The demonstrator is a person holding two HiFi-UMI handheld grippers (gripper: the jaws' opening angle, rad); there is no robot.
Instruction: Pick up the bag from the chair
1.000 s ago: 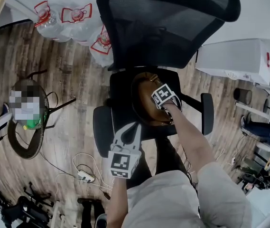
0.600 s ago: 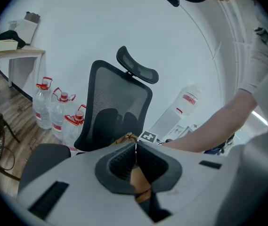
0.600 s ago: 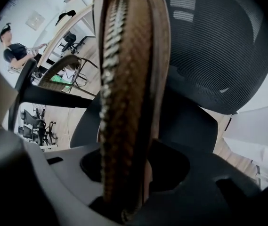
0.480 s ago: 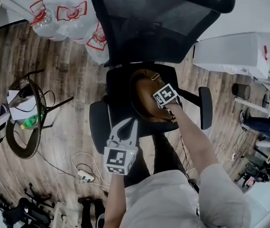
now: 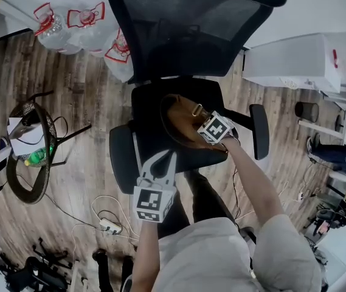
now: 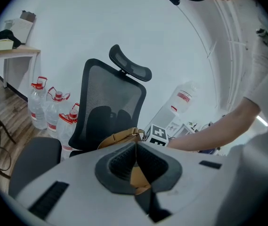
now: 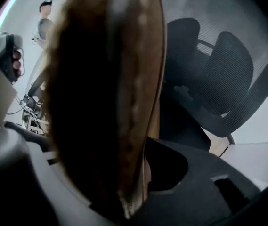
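Wood-plank floor (image 5: 87, 96) underfoot, white wall behind. Standing mid-room: black mesh-backed office chair (image 5: 179, 35) with headrest and two armrests. Sitting over its seat, toward the right armrest: brown bag (image 5: 176, 117), metal ring at the top. Right gripper (image 7: 124, 182) down at the bag's near right edge, jaws clamped on the brown material, marker cube facing up in the head view. Close-up bag wall filling most of the right gripper view, chair back beyond it. Cannot tell whether the bag rests on the seat or hangs just clear of it.

Left gripper (image 5: 163, 163) held apart from the bag, just off the seat's front edge near the left armrest, touching nothing. Jaws together, pads meeting, nothing gripped; bag and chair back visible past them in the left gripper view.

Against the wall left of the chair: large water bottles (image 5: 81, 23) with red handles. Farther left: round wicker basket (image 5: 17, 184) holding a green bottle (image 5: 37, 157) and white paper. White power strip (image 5: 108, 225) with loose cables on the floor by the legs. White cabinet (image 5: 288, 62) right of the chair.
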